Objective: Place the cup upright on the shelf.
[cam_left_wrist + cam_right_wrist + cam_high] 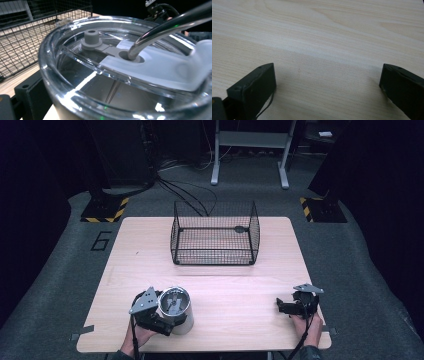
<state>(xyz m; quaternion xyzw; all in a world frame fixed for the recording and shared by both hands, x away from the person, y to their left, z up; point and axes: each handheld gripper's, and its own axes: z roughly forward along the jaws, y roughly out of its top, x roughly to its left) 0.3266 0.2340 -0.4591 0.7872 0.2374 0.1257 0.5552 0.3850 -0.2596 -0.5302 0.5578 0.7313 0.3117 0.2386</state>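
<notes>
Left tongs (167, 317) sat at the near-left of the wooden counter (240, 285), jaws either side of a steel tumbler (176, 310); whether they clamped it, cannot tell. Tumbler stood upright, clear lid (82, 65) on, metal straw (160, 30) through it. Right tongs (287, 307) released, jaws wide apart over bare wood at near-right. Wire basket (215, 234) stood at the far middle, well apart.
</notes>
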